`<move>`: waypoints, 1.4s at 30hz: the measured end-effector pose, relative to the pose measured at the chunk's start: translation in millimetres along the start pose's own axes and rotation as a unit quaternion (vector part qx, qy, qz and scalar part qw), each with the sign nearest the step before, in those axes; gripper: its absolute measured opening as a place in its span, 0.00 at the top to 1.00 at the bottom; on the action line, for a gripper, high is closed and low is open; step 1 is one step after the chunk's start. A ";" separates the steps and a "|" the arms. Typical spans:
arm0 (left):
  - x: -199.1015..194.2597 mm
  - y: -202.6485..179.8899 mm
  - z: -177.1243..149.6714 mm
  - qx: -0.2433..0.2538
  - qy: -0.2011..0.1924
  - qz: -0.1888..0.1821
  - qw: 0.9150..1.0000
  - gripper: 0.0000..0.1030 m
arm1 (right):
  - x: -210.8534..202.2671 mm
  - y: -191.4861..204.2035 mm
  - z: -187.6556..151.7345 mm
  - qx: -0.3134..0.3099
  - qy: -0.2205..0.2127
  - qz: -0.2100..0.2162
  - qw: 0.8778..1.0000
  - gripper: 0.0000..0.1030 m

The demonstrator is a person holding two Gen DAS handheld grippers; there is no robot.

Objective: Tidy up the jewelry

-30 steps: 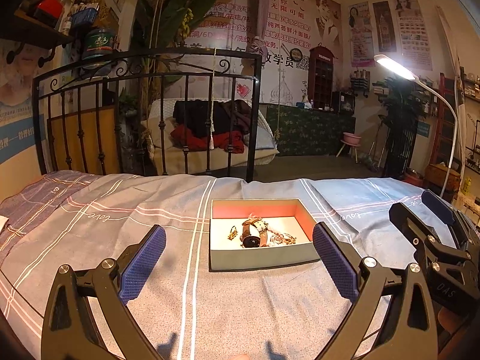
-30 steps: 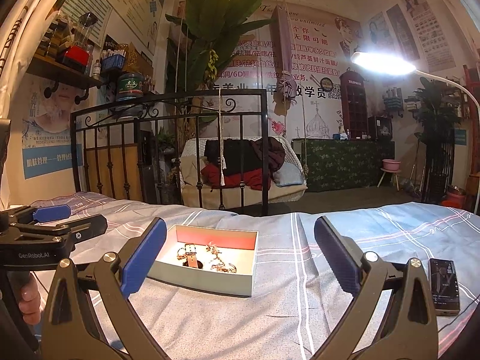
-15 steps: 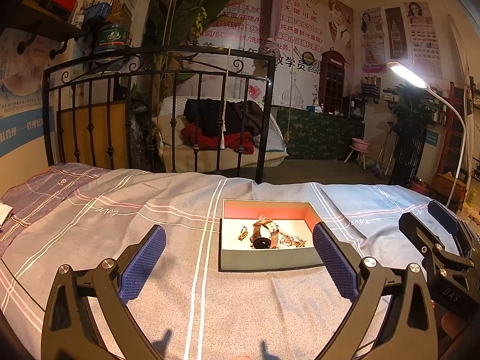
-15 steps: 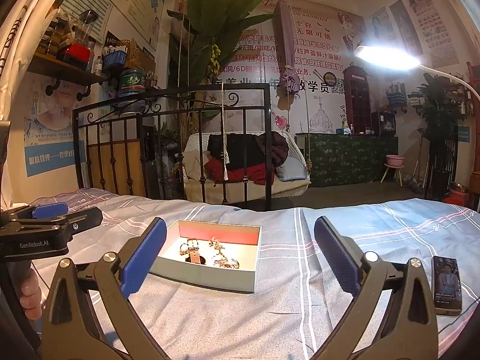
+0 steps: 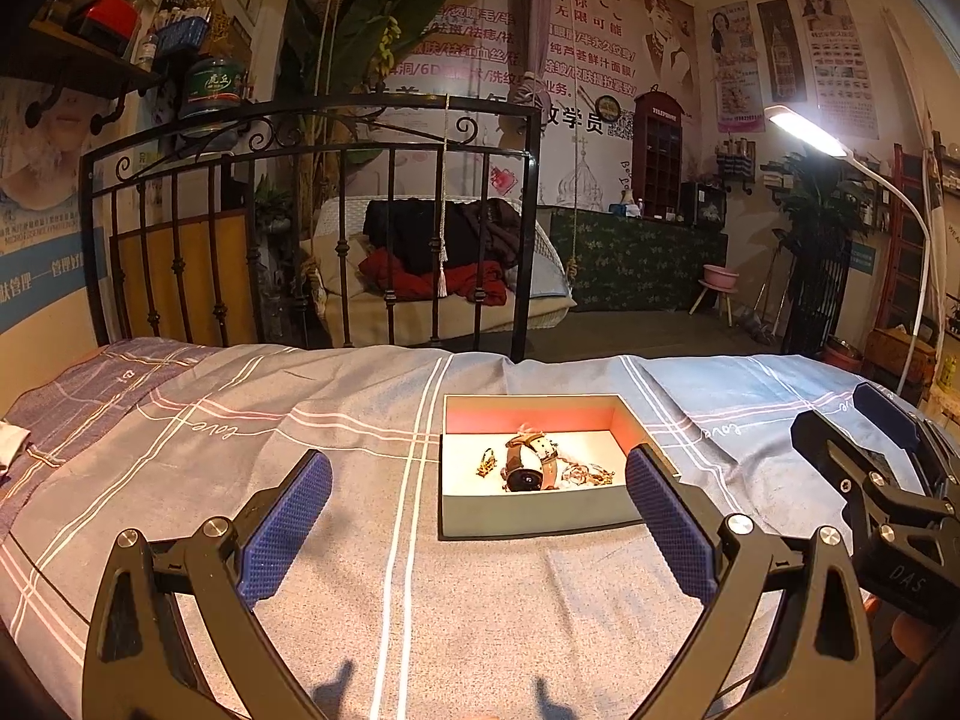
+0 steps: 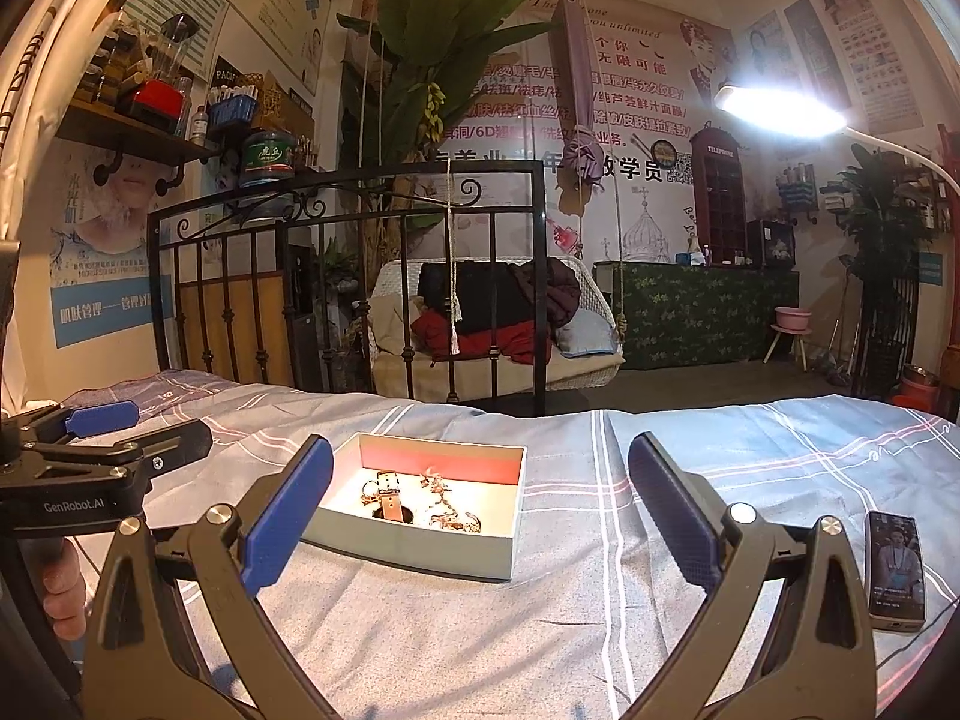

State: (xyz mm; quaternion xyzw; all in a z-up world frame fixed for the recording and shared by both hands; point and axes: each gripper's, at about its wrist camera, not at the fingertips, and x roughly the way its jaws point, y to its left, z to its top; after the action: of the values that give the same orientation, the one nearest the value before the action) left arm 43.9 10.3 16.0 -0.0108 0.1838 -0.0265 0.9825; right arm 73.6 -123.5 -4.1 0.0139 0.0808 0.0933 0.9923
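You face a black iron bed rail (image 5: 312,138) with a hanging swing seat (image 6: 492,324) behind it. Posters (image 5: 792,54) cover the far wall, and a bright arched lamp (image 6: 780,111) glares at your right.

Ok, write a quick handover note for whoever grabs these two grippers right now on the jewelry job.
Left gripper: open, empty, above the bedspread short of the box.
Right gripper: open, empty, also short of the box, to the right of the left one.
Box: open, flat on the bed. Inside lie a watch with a brown strap, a small gold piece to its left and a tangle of chains to its right, all loose in one heap.
A phone lies on the bed at far right.
Done: nothing gripped yet.
Left: all the sorting.
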 end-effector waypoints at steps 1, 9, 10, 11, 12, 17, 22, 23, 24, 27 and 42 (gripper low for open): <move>0.2 0.1 0.0 0.000 0.001 0.001 1.000 0.06 | 0.1 -0.1 0.0 0.000 0.000 0.001 1.000 0.06; 1.4 -0.8 -1.0 0.003 0.004 -0.003 1.000 0.06 | 1.4 -0.4 -1.3 0.000 0.003 0.004 1.000 0.06; 1.4 -1.0 -1.1 0.003 0.004 -0.005 1.000 0.06 | 1.4 -0.5 -1.4 0.001 0.003 0.004 1.000 0.06; 1.6 -0.8 -1.2 0.003 0.004 -0.005 1.000 0.06 | 1.5 -0.6 -1.7 0.001 0.003 0.004 1.000 0.06; 1.7 -0.8 -1.4 0.003 0.005 -0.006 1.000 0.06 | 1.5 -0.8 -2.2 0.001 0.004 0.004 1.000 0.06; 1.8 -1.5 -2.3 0.003 0.006 -0.007 1.000 0.06 | 2.3 -1.2 -2.7 0.000 0.005 0.005 1.000 0.06; 1.0 -1.4 -2.3 0.002 0.003 0.001 1.000 0.06 | 2.7 -1.8 -3.5 0.000 0.005 0.006 1.000 0.06; 1.0 -1.5 -2.2 0.002 0.003 0.000 1.000 0.06 | 2.7 -1.6 -3.4 0.000 0.005 0.006 1.000 0.06; 1.2 -1.5 -1.9 0.002 0.004 -0.003 1.000 0.06 | 2.8 -1.8 -3.4 0.001 0.005 0.007 1.000 0.06; 1.6 -2.3 -1.3 0.003 0.006 -0.001 1.000 0.06 | 3.7 -1.9 -4.9 0.000 0.007 0.008 1.000 0.06; 5.4 -3.3 -1.4 0.004 0.016 -0.001 1.000 0.06 | 7.4 -0.9 -8.0 0.001 0.012 0.009 1.000 0.06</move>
State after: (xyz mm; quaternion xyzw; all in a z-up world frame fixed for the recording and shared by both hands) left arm 48.4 6.7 12.9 -0.0067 0.1995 -0.0286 0.9795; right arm 79.6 -122.9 -13.2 0.0144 0.0929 0.1019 0.9903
